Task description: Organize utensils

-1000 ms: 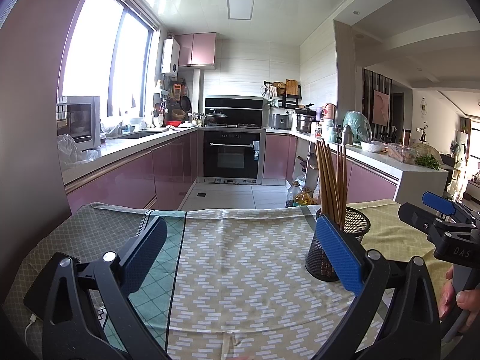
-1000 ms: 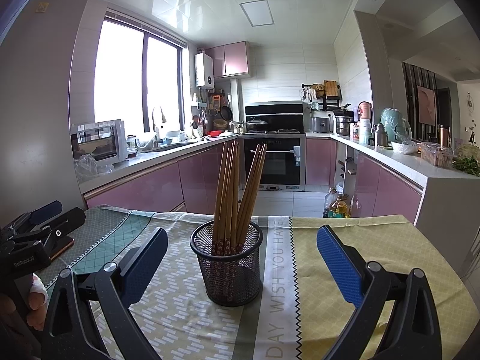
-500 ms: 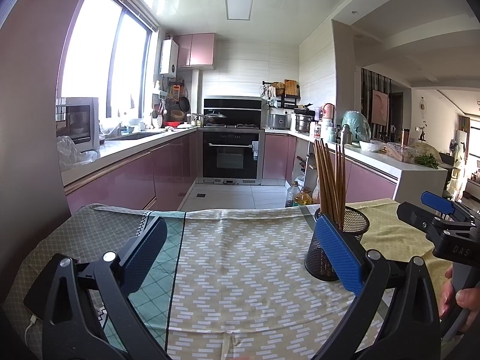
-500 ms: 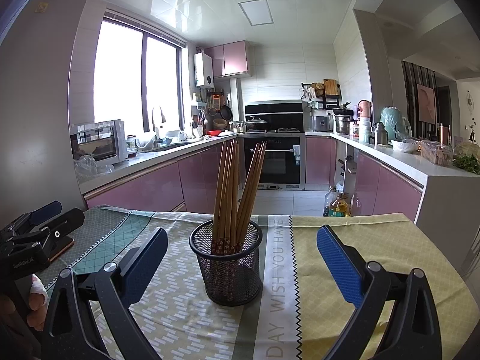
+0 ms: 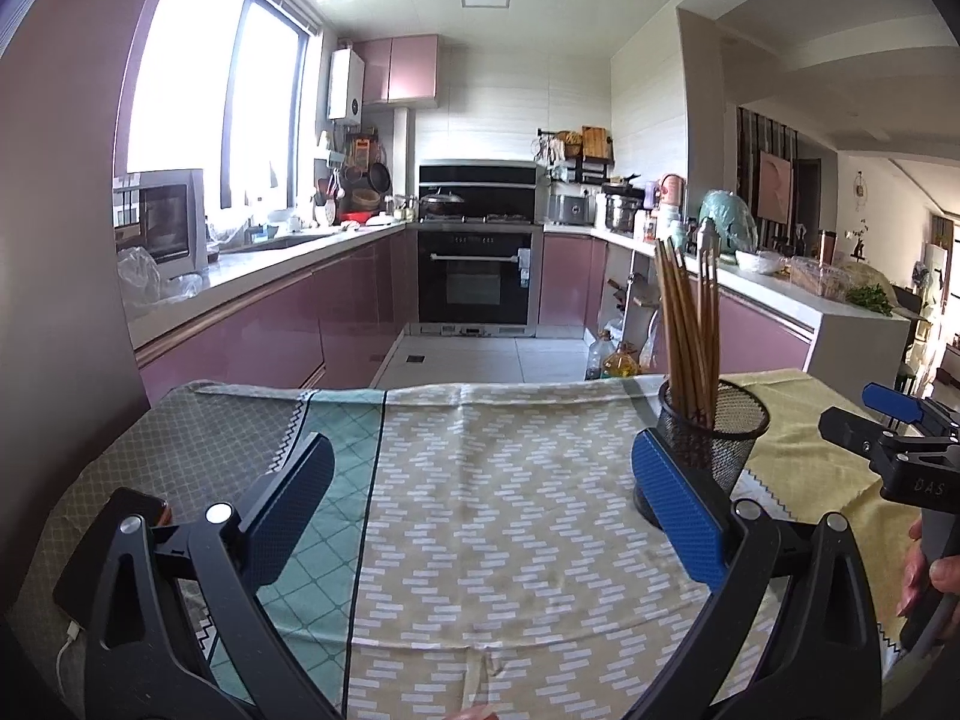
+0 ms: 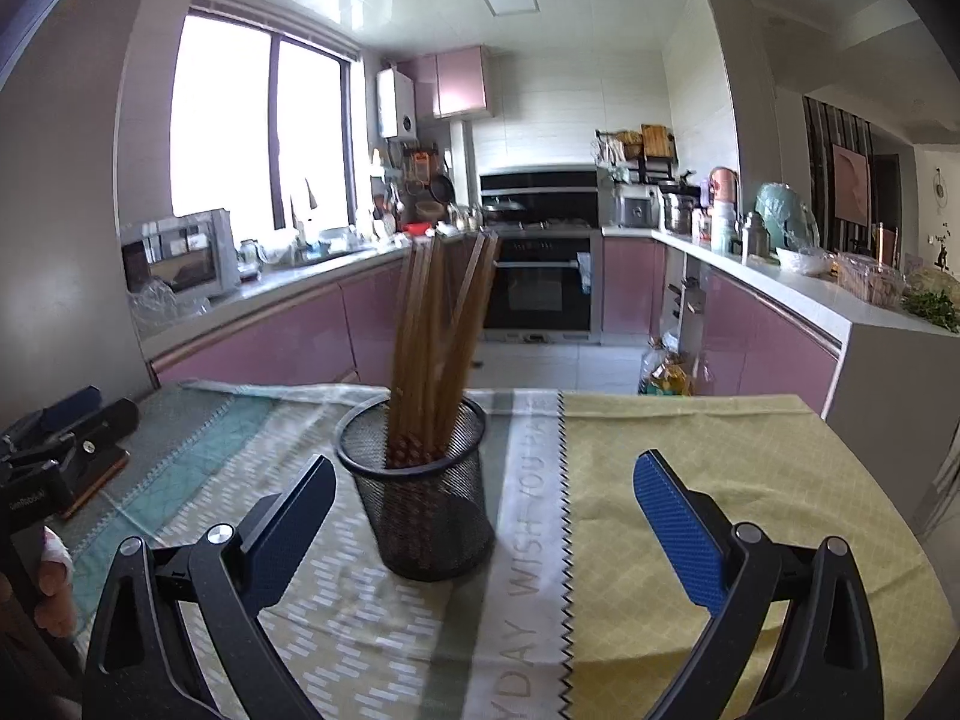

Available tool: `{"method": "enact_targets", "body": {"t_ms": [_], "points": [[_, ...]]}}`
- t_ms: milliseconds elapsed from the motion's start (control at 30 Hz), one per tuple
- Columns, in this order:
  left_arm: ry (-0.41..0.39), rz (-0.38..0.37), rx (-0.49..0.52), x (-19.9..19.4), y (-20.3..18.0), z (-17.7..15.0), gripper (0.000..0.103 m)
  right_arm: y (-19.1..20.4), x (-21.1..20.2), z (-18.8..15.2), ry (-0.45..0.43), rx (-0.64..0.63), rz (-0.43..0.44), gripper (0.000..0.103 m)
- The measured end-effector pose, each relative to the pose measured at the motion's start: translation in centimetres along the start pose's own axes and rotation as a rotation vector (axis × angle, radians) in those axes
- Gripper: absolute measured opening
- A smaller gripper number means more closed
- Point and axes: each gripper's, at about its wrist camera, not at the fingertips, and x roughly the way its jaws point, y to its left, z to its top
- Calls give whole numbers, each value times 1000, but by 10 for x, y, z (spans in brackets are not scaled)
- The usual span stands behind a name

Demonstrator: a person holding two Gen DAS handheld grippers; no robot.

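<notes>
A black mesh cup (image 6: pixel 420 504) full of brown wooden chopsticks (image 6: pixel 438 336) stands upright on the patterned tablecloth (image 6: pixel 690 438). In the right wrist view it sits just ahead of my right gripper (image 6: pixel 486 522), close to the left finger (image 6: pixel 294 528). That gripper is open and holds nothing. My left gripper (image 5: pixel 480 504) is also open over bare cloth, and the cup (image 5: pixel 714 438) shows just behind its right finger (image 5: pixel 678 510). Each view catches the other gripper at its edge, held by a hand.
A dark phone (image 5: pixel 108 540) with a white cable lies on the cloth at the left. The table's far edge (image 5: pixel 480 390) drops to the kitchen floor. Pink cabinets and an oven (image 5: pixel 474 282) stand well behind.
The right wrist view has swung, so the cup now sits left of centre and the chopsticks look blurred. In the left view the cup has slid slightly right and up. Both grippers stay open.
</notes>
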Motion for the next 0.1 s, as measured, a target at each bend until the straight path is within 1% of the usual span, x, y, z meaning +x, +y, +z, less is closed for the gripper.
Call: {"method": "enact_targets", "body": {"t_ms": [67, 100], "points": [[73, 0, -4, 13, 7, -5, 98, -20, 25, -5, 124, -4, -63, 96], [115, 13, 2, 21, 10, -7, 98, -35, 43, -11, 216, 1, -111, 96]]}}
